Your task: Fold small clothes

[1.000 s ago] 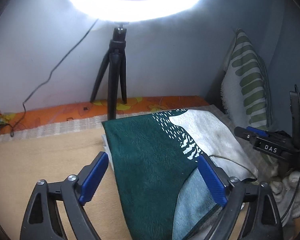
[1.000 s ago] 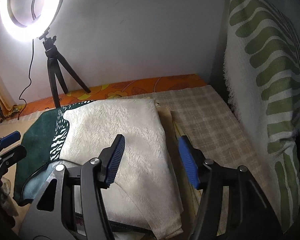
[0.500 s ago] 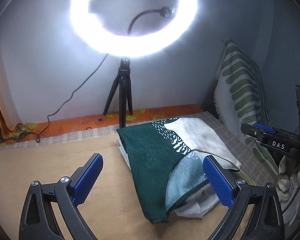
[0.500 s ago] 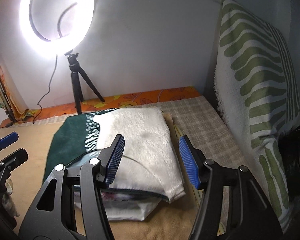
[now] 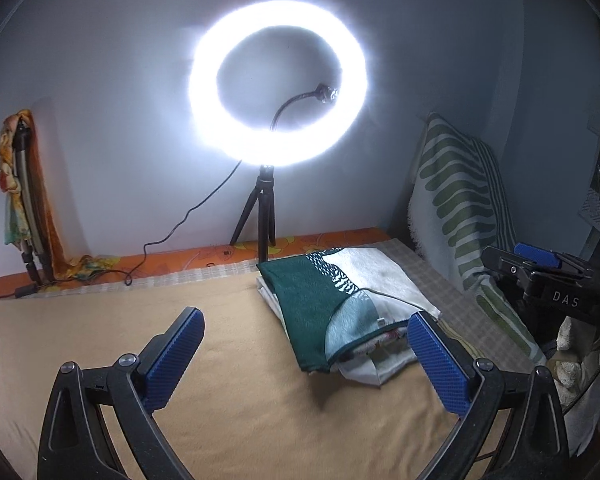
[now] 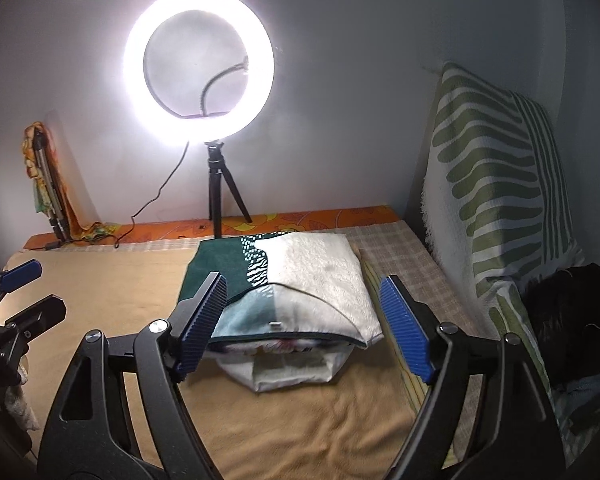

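Both grippers are free of the cloth. On my left gripper the blue ribbed pads stand spread as wide as they go, with only the tan blanket showing between them. On my right gripper the jaws are opening; the near end of the folded pile shows in the gap, but neither pad touches it.

That pile is the folded small clothes: a plush piece on top, dark green on its left part and cream on its right, with a band of white dashes where the colours meet and a pale teal flap turned over at the near edge. Under it, white folded cloth sticks out toward me. The pile lies on the tan blanket, right of the bed's middle, with its far edge close to the foot of the black tripod.

A lit white ring lamp sits on that tripod against the grey wall, and a thin black cable drops from it to the orange patterned strip along the wall. A white pillow with olive-green stripes leans upright on the right, beside a checked cloth just right of the pile.
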`<move>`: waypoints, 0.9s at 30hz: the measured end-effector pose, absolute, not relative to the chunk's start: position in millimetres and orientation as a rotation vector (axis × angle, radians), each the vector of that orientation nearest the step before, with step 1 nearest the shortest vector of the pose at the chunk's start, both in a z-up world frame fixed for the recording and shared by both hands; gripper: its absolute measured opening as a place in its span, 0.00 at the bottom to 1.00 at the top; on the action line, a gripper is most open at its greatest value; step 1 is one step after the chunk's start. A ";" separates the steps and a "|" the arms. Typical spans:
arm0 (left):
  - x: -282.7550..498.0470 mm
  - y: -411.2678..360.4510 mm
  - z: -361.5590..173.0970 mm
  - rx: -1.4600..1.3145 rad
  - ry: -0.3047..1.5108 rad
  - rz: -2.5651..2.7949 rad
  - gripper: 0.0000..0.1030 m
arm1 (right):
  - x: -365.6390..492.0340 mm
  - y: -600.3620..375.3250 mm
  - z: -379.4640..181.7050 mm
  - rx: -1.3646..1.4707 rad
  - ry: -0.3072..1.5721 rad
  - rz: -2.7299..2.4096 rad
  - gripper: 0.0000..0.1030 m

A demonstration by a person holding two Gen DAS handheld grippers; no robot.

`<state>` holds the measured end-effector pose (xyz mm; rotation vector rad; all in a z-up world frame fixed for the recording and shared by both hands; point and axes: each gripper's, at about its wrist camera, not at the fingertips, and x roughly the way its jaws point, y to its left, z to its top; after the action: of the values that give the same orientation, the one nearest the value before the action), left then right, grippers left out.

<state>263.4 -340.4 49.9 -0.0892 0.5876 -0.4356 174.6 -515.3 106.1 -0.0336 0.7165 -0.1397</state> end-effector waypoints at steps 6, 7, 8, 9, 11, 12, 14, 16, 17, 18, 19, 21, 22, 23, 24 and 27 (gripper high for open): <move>221.3 -320.3 63.8 -0.042 0.558 -0.442 1.00 | 134.4 -490.7 123.5 -0.036 0.698 -0.137 0.82; 213.8 -314.8 65.9 -0.040 0.554 -0.443 1.00 | 127.2 -486.1 125.2 -0.034 0.695 -0.135 0.82; 207.6 -310.2 67.3 -0.044 0.552 -0.446 1.00 | 120.2 -481.6 126.8 -0.032 0.694 -0.134 0.82; 200.7 -304.4 69.2 -0.048 0.549 -0.448 1.00 | 114.0 -477.2 127.8 -0.030 0.695 -0.135 0.82; 189.1 -295.3 72.2 -0.043 0.538 -0.448 1.00 | 104.6 -469.6 127.6 -0.029 0.699 -0.139 0.82; 183.3 -291.8 73.6 -0.037 0.531 -0.448 1.00 | 97.7 -463.1 126.9 -0.033 0.704 -0.148 0.82; 170.5 -283.8 76.0 -0.020 0.515 -0.446 1.00 | 87.0 -452.1 124.7 -0.031 0.709 -0.150 0.82; 158.9 -276.3 77.2 -0.003 0.503 -0.452 1.00 | 77.1 -442.8 121.0 -0.022 0.714 -0.145 0.85; 152.7 -272.4 76.9 0.006 0.497 -0.456 1.00 | 72.7 -438.9 119.4 -0.018 0.716 -0.147 0.93; 147.8 -269.1 76.4 0.014 0.494 -0.457 1.00 | 67.7 -434.5 117.0 -0.015 0.716 -0.155 0.96; 141.3 -265.0 75.3 0.025 0.487 -0.458 1.00 | 61.5 -430.2 114.7 -0.009 0.705 -0.169 0.99; 133.0 -259.6 72.6 0.049 0.474 -0.454 1.00 | 51.9 -423.6 111.6 0.004 0.688 -0.191 1.00; 127.0 -256.5 70.5 0.067 0.468 -0.450 1.00 | 47.1 -419.9 109.2 0.017 0.683 -0.197 1.00; 123.4 -254.2 68.5 0.078 0.466 -0.449 1.00 | 44.2 -418.0 107.7 0.027 0.683 -0.201 1.00; 119.1 -251.4 65.7 0.086 0.465 -0.450 1.00 | 41.4 -416.3 105.4 0.043 0.681 -0.206 1.00; 110.1 -242.0 58.0 0.091 0.474 -0.457 1.00 | 32.7 -410.8 96.8 0.089 0.665 -0.229 1.00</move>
<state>110.1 -242.0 58.0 0.0906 0.4735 -0.4574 32.7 -410.8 96.8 0.0890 0.6652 -0.2285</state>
